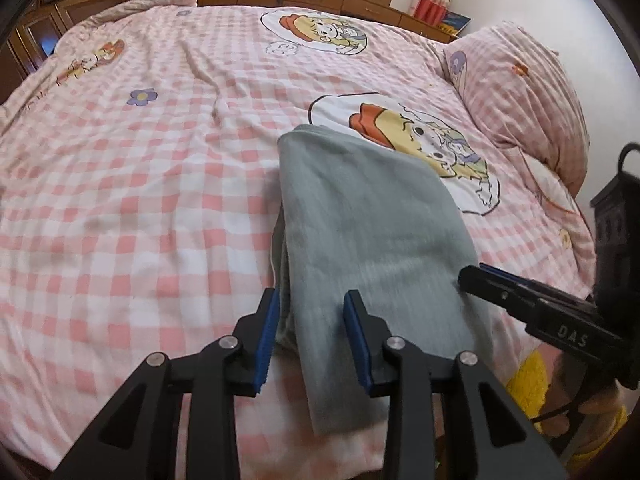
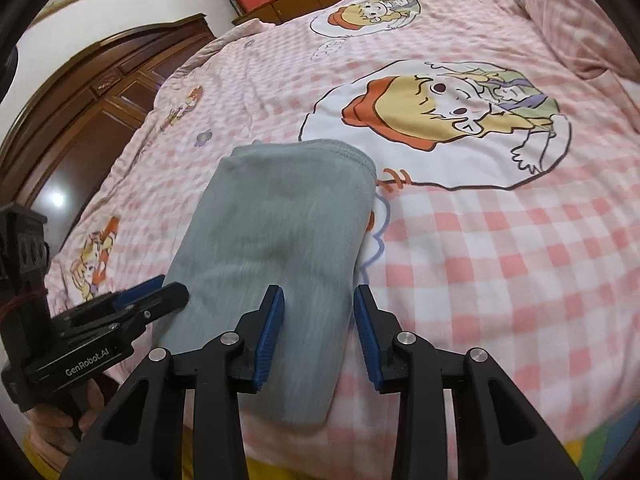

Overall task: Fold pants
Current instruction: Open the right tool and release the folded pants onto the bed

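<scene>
The grey pants (image 1: 372, 220) are lying folded into a long narrow strip on the pink checked bedspread (image 1: 140, 208), their near end reaching the edge of the bed and their far end sitting beside a cartoon print (image 2: 436, 120). The left gripper (image 1: 312, 320) is hovering over the strip's near left edge, jaws partly open, with cloth showing between the blue pads but nothing pinched. The right gripper (image 2: 319, 316) is hanging over the near right edge, jaws likewise partly open, straddling the edge of the cloth without gripping it. A pillow (image 1: 528, 96) in the same checked cloth is lying at the far right of the bed.
</scene>
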`<state>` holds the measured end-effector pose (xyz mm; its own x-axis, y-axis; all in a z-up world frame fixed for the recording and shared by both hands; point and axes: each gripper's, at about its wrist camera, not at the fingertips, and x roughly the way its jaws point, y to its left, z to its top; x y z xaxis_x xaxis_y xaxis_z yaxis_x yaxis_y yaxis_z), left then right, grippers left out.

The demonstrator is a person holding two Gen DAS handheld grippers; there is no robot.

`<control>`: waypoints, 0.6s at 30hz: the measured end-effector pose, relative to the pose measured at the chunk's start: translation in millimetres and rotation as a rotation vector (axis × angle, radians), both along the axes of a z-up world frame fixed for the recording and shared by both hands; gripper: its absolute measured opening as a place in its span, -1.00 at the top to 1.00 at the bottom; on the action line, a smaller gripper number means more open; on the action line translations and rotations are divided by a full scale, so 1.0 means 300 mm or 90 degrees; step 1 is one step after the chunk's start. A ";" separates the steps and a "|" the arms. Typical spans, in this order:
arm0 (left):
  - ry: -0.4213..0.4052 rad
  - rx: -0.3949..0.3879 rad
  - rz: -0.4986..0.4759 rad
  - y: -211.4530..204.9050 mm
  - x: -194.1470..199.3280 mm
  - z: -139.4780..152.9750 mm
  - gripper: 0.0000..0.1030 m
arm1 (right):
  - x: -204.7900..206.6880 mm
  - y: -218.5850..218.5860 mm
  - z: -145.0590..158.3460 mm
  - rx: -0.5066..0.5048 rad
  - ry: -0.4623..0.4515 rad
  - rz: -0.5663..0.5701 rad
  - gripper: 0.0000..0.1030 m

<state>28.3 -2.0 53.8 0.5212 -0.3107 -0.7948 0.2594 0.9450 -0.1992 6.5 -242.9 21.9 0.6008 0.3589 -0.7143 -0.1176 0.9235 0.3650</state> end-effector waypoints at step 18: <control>-0.008 0.074 0.040 -0.056 -0.166 -0.002 -0.70 | -0.170 0.042 -0.030 -0.061 0.013 -0.006 -0.10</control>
<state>-21.6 -18.7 53.1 0.5464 -0.1831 -0.8172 0.2012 0.9759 -0.0841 -44.5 -230.3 12.9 0.5892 0.2825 -0.7570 -0.1021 0.9554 0.2771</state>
